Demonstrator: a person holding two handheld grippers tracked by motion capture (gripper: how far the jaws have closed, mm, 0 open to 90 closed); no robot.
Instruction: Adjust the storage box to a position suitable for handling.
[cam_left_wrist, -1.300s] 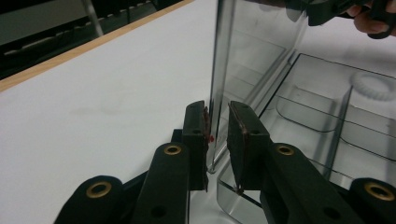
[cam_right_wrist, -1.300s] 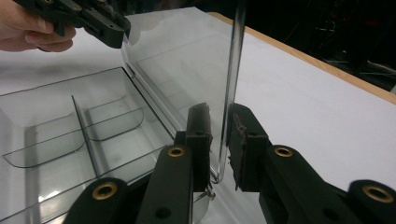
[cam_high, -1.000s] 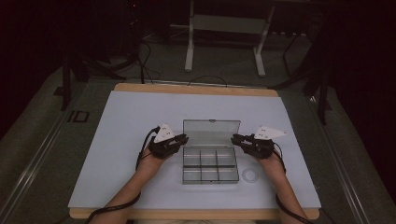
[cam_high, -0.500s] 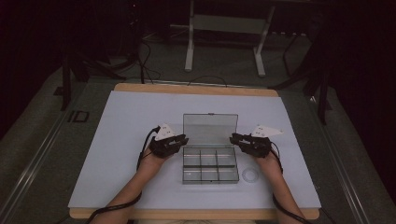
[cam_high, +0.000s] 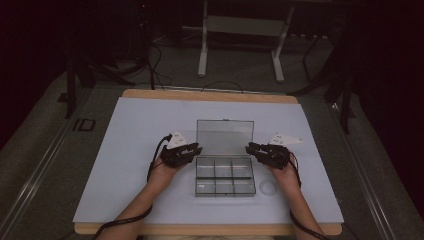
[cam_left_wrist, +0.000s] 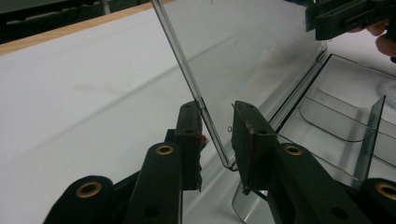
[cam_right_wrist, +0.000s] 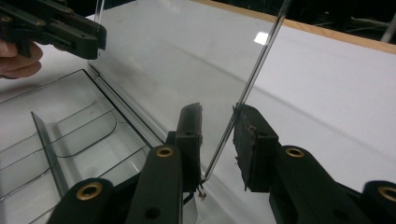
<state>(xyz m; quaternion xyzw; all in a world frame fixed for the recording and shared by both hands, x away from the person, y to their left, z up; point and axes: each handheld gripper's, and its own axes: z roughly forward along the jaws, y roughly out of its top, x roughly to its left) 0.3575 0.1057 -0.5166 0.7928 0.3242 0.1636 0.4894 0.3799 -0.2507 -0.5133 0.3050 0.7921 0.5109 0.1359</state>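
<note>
**Both tongs let go of the raised lid**

The clear plastic box sits in the near middle of the table, and its lid stands up from the back hinge, leaning a little away from the person. Compared with a second ago the hands have not shifted; what has changed is the grip. The left tongs have just been opening: the lid's left edge runs between the jaws, resting against the left one with a clear gap to the other, so nothing pinches it. The right tongs have likewise just been opening, with the lid's right edge passing between them, close to the right jaw and free of the left. Each pair now stands at a narrow gap with the lid edge loose inside.

I'd say this means the opening of the box is done and the lid is being left to stand by itself. Whether it will hold there or fall back I can't tell.

For room: either side of the box the table is bare, so each hand can draw straight outward from the lid. A faint ring-shaped thing lies just right of the box's near corner, under the right wrist. Inside the box the thin dividers stand just beside the tongs and are worth avoiding.
</note>
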